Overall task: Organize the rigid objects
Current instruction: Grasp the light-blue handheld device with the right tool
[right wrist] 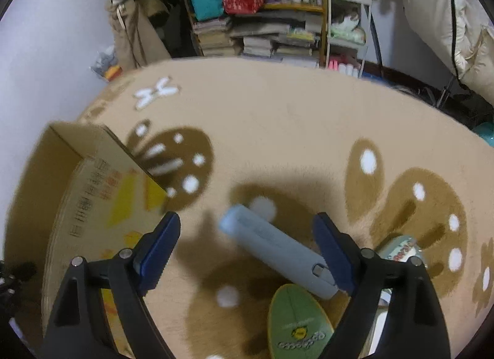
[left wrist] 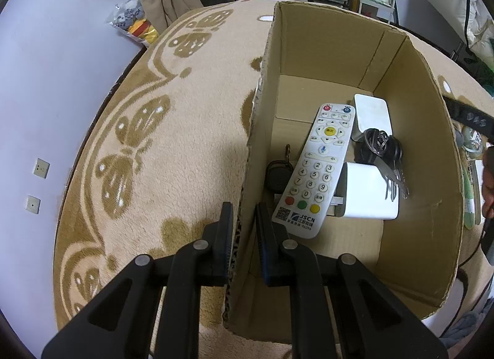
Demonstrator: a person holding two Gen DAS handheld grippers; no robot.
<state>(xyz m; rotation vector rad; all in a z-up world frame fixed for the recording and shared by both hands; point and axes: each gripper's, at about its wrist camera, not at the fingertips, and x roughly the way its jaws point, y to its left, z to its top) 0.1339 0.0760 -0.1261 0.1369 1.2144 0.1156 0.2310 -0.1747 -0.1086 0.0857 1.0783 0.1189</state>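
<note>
Cardboard box [left wrist: 416, 130], open-topped with rough corrugated edges, sits on a plush beige rug [left wrist: 185, 105] patterned with brown butterflies. Inside it you have one long white remote control [left wrist: 315, 170] with coloured buttons, lying flat along the box floor; two white rounded-corner plastic blocks [left wrist: 370, 195], one behind the other to the remote's right; one bunch of metal keys [left wrist: 386, 155] resting across them; and one round black key fob [left wrist: 278, 173] against the remote's left edge. Your left tool [left wrist: 244, 232] is narrowed around the box's near-left wall, one finger outside and one inside, seemingly pinching it.

Your right tool [right wrist: 247, 244] is spread wide, hovering over the rug. Between its blue fingers lies one smooth pale-blue oblong case [right wrist: 278, 247], angled, its near end close to the right finger. Below it lies one green oval object [right wrist: 296, 325]. The view is blurred.
</note>
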